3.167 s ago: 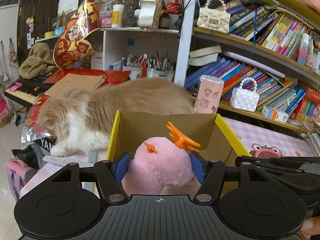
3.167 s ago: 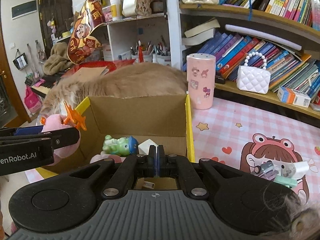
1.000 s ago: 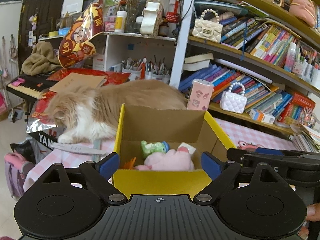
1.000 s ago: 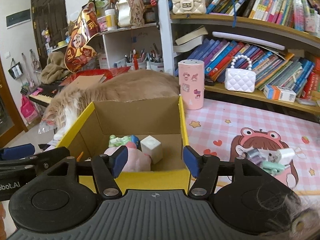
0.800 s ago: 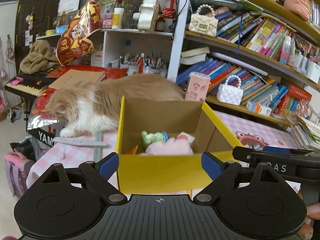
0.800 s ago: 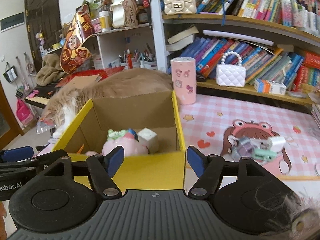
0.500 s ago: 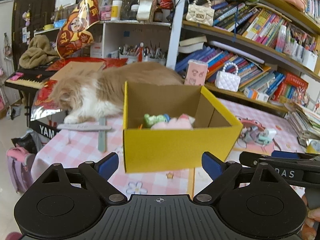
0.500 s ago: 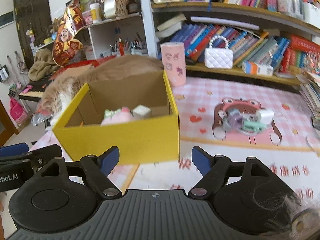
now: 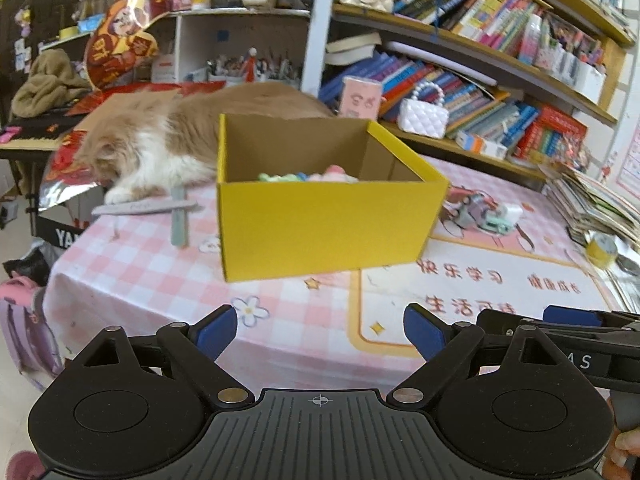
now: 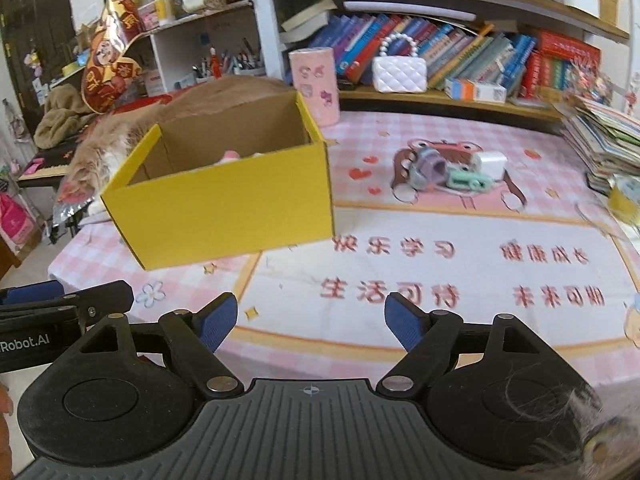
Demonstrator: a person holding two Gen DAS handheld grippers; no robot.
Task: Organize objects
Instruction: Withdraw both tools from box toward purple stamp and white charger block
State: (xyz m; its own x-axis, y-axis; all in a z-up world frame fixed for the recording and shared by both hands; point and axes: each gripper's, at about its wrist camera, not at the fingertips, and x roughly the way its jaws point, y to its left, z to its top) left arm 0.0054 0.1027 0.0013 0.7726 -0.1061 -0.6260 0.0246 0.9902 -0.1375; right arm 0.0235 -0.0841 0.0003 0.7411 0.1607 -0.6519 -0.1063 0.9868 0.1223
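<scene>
Both tools (image 9: pixel 320 330) (image 10: pixel 311 322) gape empty, well short of the yellow box (image 9: pixel 324 220).

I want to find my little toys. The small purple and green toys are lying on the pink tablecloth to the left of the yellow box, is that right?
Not quite. The purple and green toys do lie on the pink tablecloth, but to the right of the yellow box, not the left. The right wrist view shows it.

Bare bench (image 10: pixel 400 264) lies ahead of both tongs; further ahead stands the yellow box (image 9: pixel 320 220) (a cat (image 9: pixel 160 144) lying close behind it), with small toys (image 10: pixel 452 170) ahead-right.
</scene>
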